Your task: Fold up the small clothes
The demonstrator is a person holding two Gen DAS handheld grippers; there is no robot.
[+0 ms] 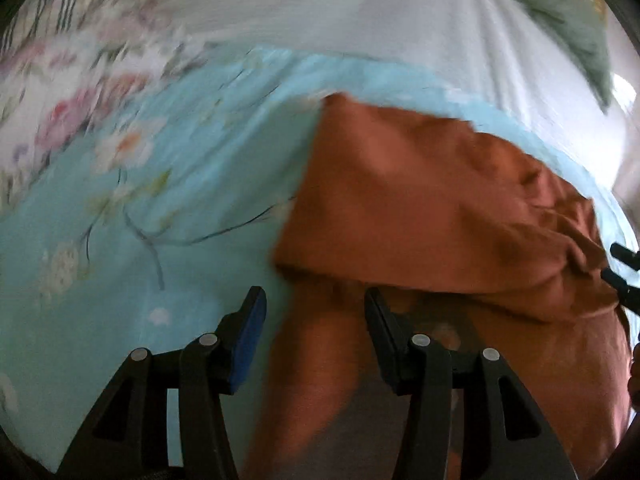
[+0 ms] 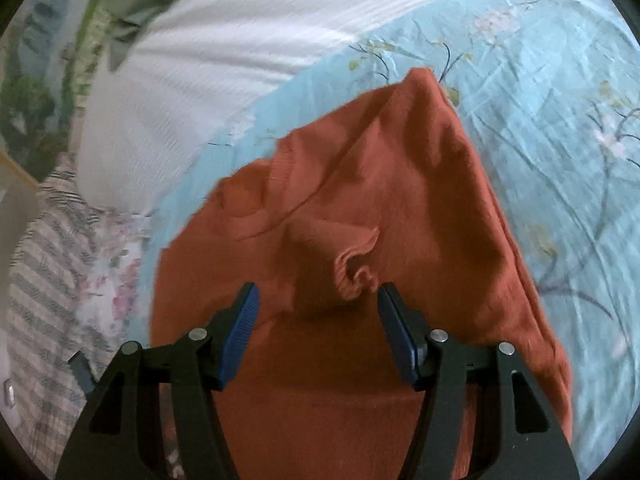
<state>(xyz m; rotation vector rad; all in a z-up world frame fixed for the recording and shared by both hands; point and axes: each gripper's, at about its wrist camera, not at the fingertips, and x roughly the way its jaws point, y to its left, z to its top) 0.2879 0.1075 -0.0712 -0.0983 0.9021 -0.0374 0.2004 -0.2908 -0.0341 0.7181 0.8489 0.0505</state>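
A rust-orange knitted garment (image 2: 360, 200) lay partly folded on a light blue floral bedsheet (image 2: 540, 120), one layer doubled over the rest, with a ribbed, curled cuff (image 2: 356, 272) lying on top near its middle. The sheet served as the ground for everything else.

Above the garment, the right gripper (image 2: 318, 308) pointed down at the cuff, its blue-padded fingers (image 2: 240, 332) standing about half open with the cuff just ahead of the gap and nothing pinched between them. In the left wrist view, which was blurred, the left gripper (image 1: 314, 312) hung over the garment's (image 1: 420, 208) left edge, where orange cloth met blue sheet; its fingers (image 1: 248, 340) were likewise about half apart, with cloth seen below the gap but no pad pressing on it.

Beyond the garment, at the sheet's far edge, lay a white ribbed blanket (image 2: 208, 80). A green-grey cloth (image 2: 140, 4) rested on the blanket's far side, and a striped and pink-flowered fabric (image 2: 60, 260) lay beside the sheet.
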